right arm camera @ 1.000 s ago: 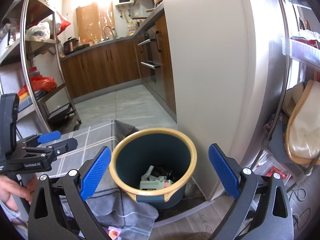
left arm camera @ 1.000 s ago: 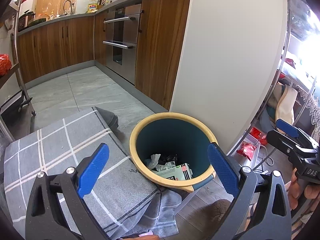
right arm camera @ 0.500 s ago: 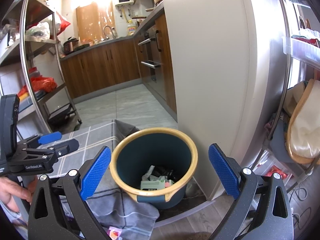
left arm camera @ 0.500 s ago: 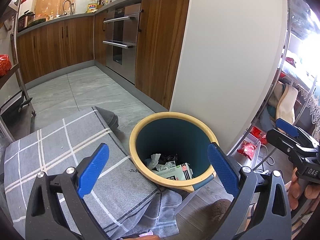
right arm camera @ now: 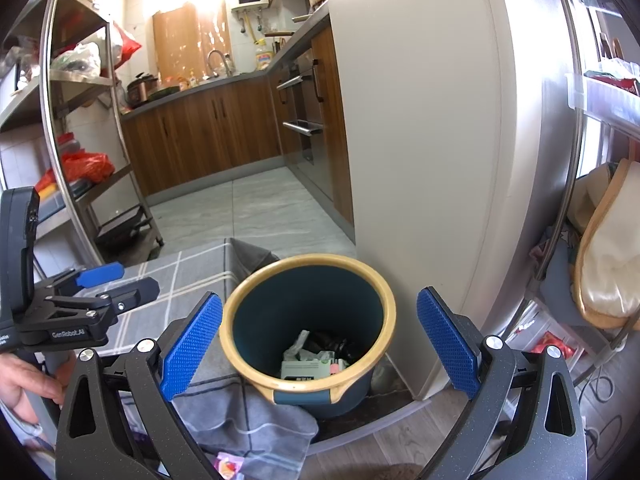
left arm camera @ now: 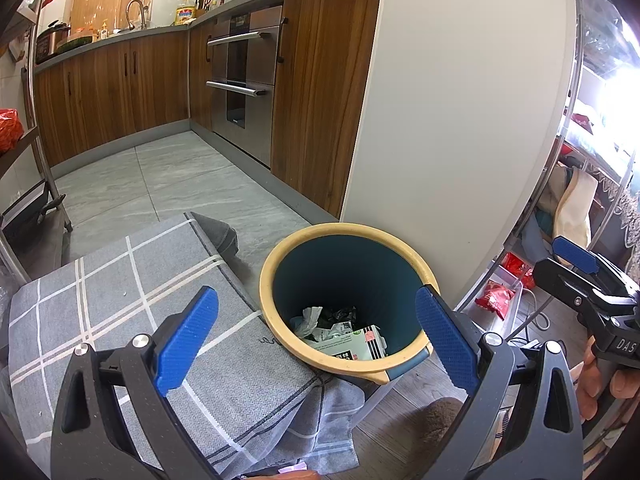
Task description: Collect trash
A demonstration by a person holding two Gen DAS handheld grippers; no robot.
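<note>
Bin: teal trash bin (left arm camera: 348, 276) with a yellow rim stands on the floor beside the grey checked cloth (left arm camera: 120, 288), against the white cabinet side (left arm camera: 460, 120)
Trash: box and crumpled wrappers (left arm camera: 340, 332) lie at the bin's bottom
Left gripper (left arm camera: 316, 332): spread wide, empty
Right gripper (right arm camera: 320, 340): spread wide, empty
Next move, likely: look along the cloth's hanging edge, where a small pink scrap (right arm camera: 228, 466) shows, and pinch it squarely before lifting it over the rim

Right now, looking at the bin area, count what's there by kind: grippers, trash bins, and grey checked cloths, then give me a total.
Grippers: 2, the left gripper and the right gripper, both open and empty.
Trash bins: 1, the blue bin with a yellow rim, holding trash.
Grey checked cloths: 1, the cloth beside the bin.
Total: 4
</note>
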